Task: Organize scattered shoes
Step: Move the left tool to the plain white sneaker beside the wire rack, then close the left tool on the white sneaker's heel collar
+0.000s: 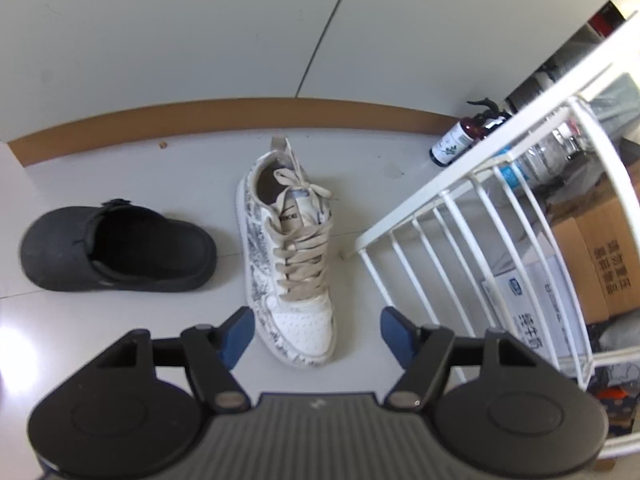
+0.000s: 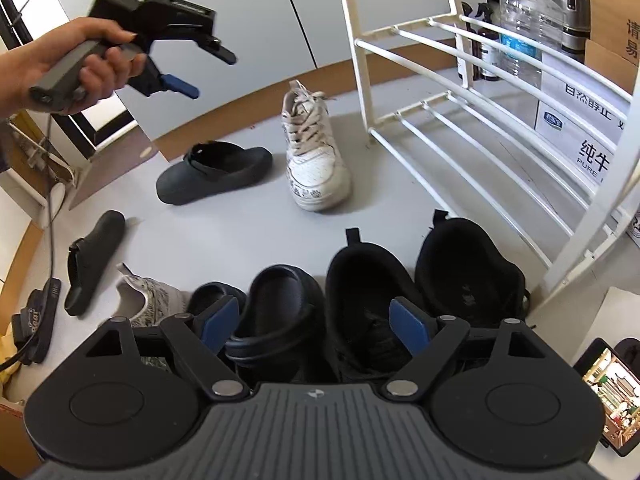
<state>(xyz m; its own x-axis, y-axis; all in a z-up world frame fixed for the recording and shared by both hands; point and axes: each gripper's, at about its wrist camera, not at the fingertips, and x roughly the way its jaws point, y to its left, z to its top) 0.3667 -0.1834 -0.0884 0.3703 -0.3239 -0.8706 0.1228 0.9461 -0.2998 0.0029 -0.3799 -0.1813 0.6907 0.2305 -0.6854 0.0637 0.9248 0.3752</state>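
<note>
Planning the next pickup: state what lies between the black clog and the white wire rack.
The white lace-up sneaker lies between black clog and rack, per both wrist views.

Pale grey floor (image 1: 120,320), brown skirting (image 1: 240,110), white wall (image 1: 160,40), cardboard boxes (image 1: 608,256)

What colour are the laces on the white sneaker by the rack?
Beige, on the white sneaker with grey printed sides; clearest in the left wrist view.
</note>
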